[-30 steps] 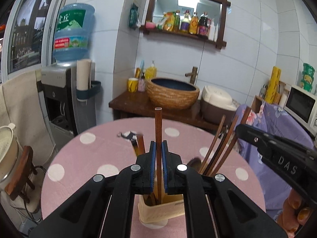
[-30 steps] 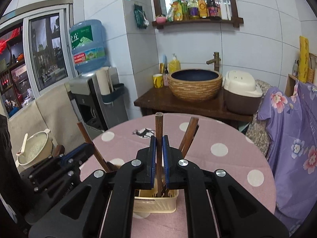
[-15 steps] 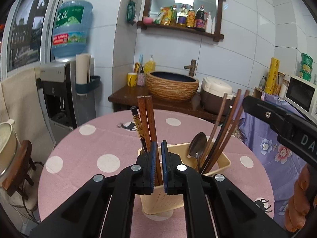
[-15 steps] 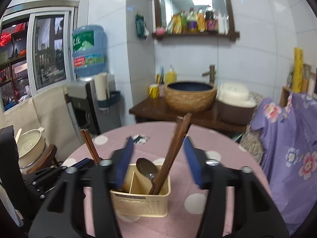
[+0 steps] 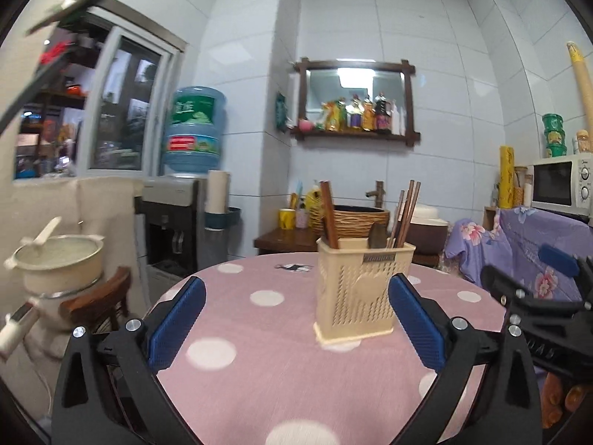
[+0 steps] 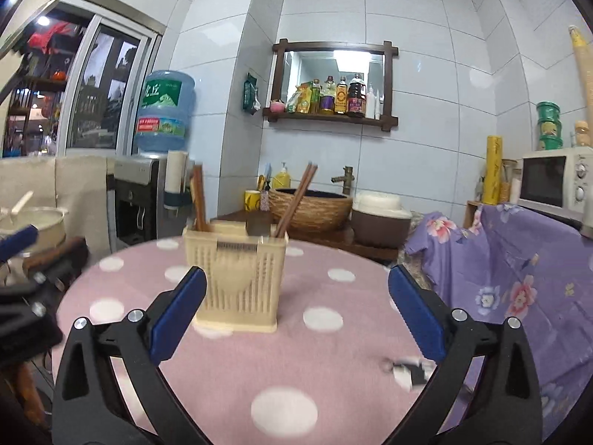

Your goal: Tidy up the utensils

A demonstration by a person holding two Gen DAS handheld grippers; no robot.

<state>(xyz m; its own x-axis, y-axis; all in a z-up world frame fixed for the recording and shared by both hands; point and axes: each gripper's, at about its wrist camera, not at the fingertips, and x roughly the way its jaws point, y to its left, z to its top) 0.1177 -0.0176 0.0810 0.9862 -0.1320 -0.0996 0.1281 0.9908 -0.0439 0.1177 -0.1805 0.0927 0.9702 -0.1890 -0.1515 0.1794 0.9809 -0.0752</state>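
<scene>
Nearby, water dispenser (image 5: 174,200) beside table (image 5: 281,382)

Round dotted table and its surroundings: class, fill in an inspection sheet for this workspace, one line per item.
Surface: round table under a pink cloth with white dots.
Job's things: cream utensil holder stands upright on the table; brown chopsticks and a dark spoon stand in it.
Clutter: nothing seen loose on the cloth.
Grippers: left gripper and right gripper both have jaws opening, nothing between them; the holder stands beyond both.
Cables: nothing seen.
Surroundings: water dispenser, woven basin, shelf of bottles, microwave, floral purple cloth.
</scene>
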